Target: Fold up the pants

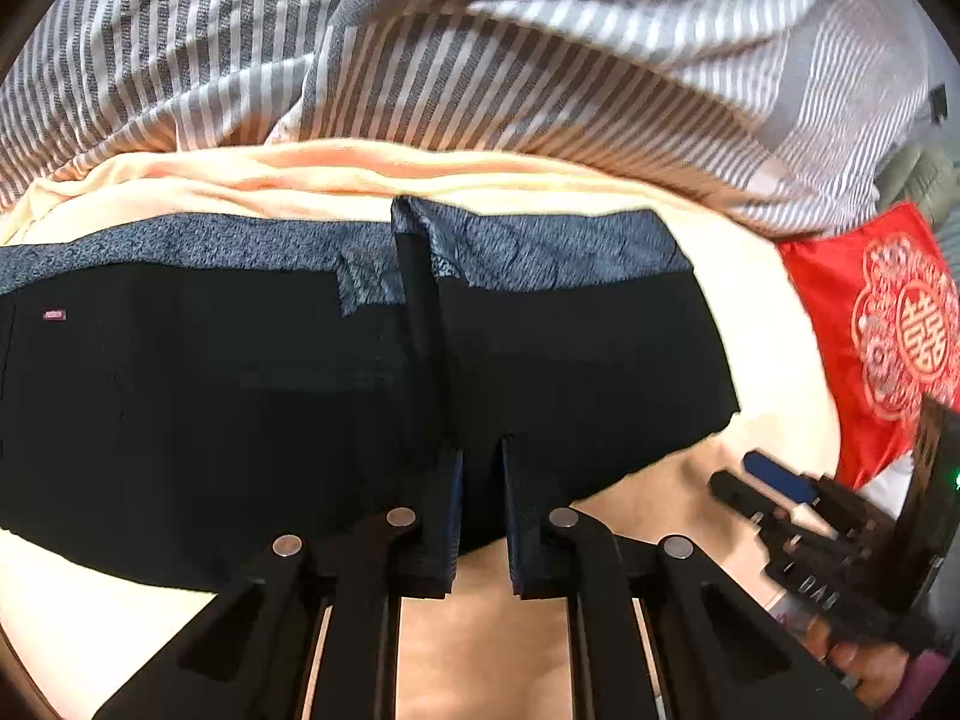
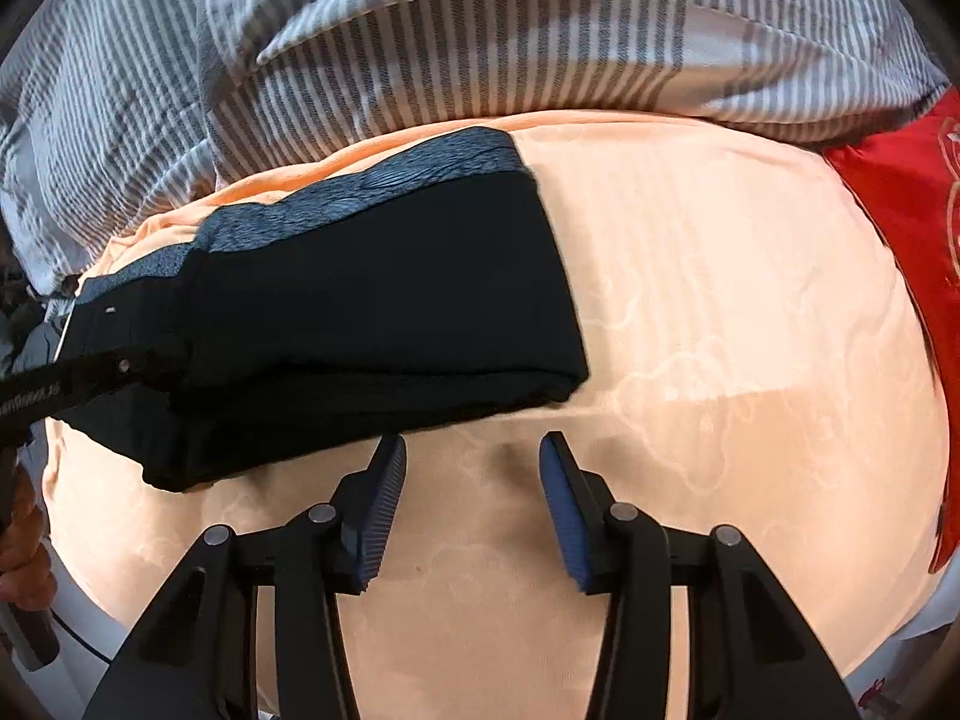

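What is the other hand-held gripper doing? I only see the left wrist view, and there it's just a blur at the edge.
Observer: The right hand-held gripper stands open, with only the peach sheet between its fingers.
Operator: Is it near the pants?
Observer: Yes. One fingertip sits right beside the near edge of the pants, though I can't tell whether it touches.
Operator: Do the pants look different from there?
Observer: They show stacked layers along that near edge, so they are already folded over.
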Demonstrator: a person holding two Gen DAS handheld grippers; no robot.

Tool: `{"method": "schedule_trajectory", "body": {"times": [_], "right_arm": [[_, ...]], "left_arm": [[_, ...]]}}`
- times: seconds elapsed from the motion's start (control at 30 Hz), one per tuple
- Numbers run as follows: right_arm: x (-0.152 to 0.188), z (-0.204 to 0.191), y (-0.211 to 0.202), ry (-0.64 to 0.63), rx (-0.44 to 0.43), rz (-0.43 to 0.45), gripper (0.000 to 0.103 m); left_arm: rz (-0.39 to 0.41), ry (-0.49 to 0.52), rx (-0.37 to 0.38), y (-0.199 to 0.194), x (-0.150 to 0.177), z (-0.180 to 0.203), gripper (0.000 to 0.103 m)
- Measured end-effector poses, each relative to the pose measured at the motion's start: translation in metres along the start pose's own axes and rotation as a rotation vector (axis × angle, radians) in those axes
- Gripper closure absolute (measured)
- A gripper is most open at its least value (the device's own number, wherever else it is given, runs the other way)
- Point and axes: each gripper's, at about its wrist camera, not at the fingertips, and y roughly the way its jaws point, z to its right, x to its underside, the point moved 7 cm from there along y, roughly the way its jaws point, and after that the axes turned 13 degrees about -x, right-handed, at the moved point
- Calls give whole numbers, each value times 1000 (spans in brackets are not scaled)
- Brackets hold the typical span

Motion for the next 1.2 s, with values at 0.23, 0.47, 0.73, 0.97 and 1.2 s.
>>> {"method": "schedule_trajectory", "body": {"times": [0.23,0.47,0.73,0.97,1.2], "right_arm": [[15,10,4,25,-4,-24,53],[10,23,-7,48,-6,18,53],[-31,47,-3,144,-52,72,78],[-28,39,26,75,-41,-4,79],[-56,49,4,122,-120,53,78]], "left_arm": [[-41,-9,-45,40,24,-8,92],[-13,23,-152,7,21,-24,92],[87,48,-151,-9,-24,1,92],[23,39,-193,47,-2,-4,92],[19,-54,-170,25,-21,-20,92]]}}
